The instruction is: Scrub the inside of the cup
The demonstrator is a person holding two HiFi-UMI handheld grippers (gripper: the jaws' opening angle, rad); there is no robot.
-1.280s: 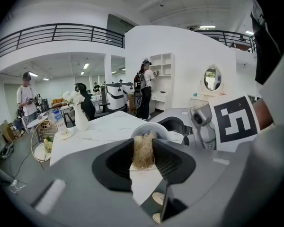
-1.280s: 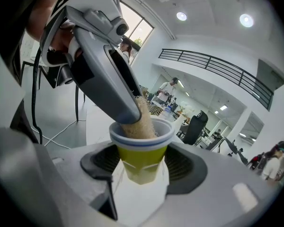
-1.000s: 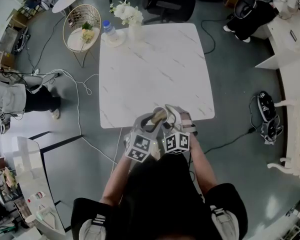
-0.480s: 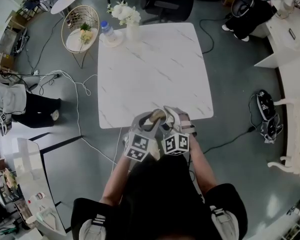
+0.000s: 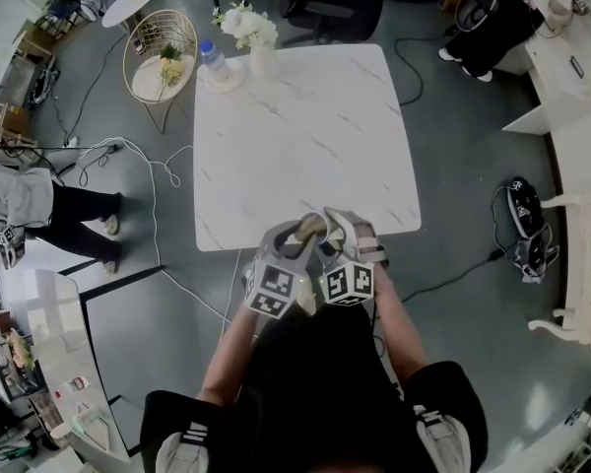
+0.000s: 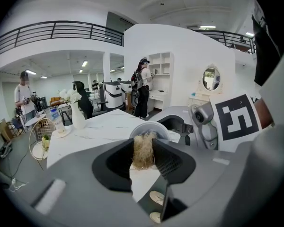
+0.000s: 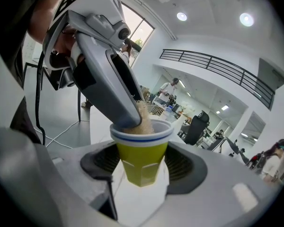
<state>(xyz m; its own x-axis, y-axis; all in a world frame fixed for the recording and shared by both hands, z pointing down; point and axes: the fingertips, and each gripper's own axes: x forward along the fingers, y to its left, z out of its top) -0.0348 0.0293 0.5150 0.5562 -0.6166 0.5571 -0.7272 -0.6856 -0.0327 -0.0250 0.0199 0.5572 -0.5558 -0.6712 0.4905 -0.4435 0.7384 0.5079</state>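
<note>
While we scrub: we judge the scrubbing step to be in hand, since the scrubber (image 6: 143, 151) sits in the mouth of the cup (image 7: 141, 157).
Next move: we reckon it calls for pushing the wad deeper and twisting it against the inner wall, with the cup braced so its thin side does not buckle.
Left hand-held gripper (image 6: 143, 145): jaws closed on the straw-coloured fibrous scrubber, angled down into the cup from above.
Right hand-held gripper (image 7: 142, 167): jaws pressed on both sides of the yellow cup's body, holding it upright.
Cup: white rim with a blue stripe, directly between our right jaws; the left jaws' tips meet its rim.
Place: both are held in the air above the near edge of the bench (image 5: 305, 136), not resting on it.
</note>
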